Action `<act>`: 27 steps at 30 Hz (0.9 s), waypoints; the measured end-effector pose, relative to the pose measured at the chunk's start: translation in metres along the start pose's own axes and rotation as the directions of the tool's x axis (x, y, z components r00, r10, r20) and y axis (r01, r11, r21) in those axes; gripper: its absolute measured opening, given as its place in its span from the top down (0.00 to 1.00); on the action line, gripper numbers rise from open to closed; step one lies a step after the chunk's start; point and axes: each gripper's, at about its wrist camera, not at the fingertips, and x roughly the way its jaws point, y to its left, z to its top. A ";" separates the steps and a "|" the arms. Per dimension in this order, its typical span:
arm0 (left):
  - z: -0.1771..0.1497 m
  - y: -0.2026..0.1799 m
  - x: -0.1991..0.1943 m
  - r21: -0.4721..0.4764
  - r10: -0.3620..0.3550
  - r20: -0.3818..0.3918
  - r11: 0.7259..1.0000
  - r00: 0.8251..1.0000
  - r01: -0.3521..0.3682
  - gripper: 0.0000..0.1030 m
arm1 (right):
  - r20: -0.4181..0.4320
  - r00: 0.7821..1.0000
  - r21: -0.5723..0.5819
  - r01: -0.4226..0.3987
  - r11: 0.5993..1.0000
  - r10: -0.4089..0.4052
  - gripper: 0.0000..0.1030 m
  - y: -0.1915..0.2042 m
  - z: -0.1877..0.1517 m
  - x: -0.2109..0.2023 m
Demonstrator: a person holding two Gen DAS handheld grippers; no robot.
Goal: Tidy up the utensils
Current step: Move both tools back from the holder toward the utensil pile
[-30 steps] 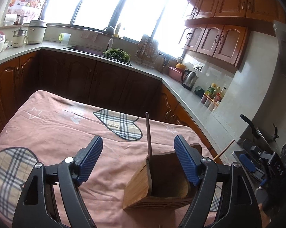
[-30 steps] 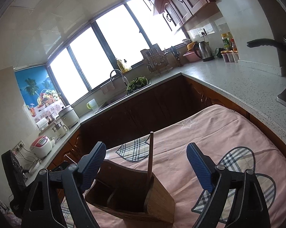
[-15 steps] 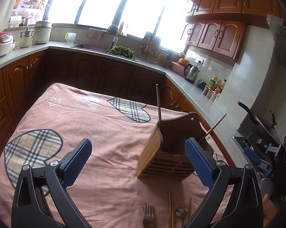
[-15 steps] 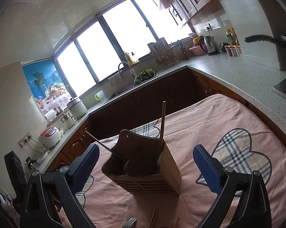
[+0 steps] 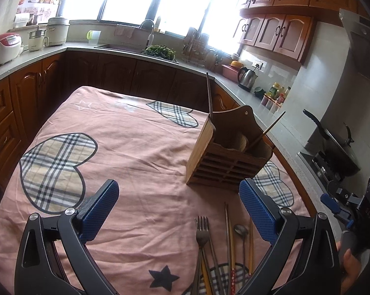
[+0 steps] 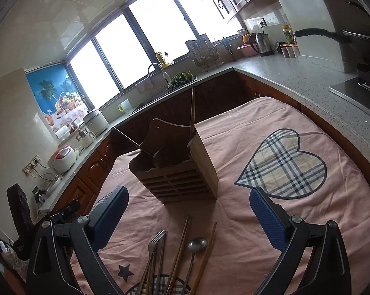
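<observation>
Since both your left gripper (image 5: 178,211) and right gripper (image 6: 188,217) hang wide and empty, note the fork (image 6: 155,243) lying lengthwise below them, nearer the right, holder (image 6: 175,172) just beyond.

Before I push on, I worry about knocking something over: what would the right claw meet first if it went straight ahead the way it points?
Probably the wooden utensil holder, standing straight ahead between the open right claw fingers. The fork and spoon lie lower on the tablecloth; depth is unclear.
</observation>
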 end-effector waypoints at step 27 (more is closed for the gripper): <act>-0.050 -0.014 0.009 0.085 0.005 -0.143 0.996 0.990 0.007 0.02 | -0.077 0.996 -0.002 0.038 0.999 -0.038 0.04 -0.009 -0.058 -0.018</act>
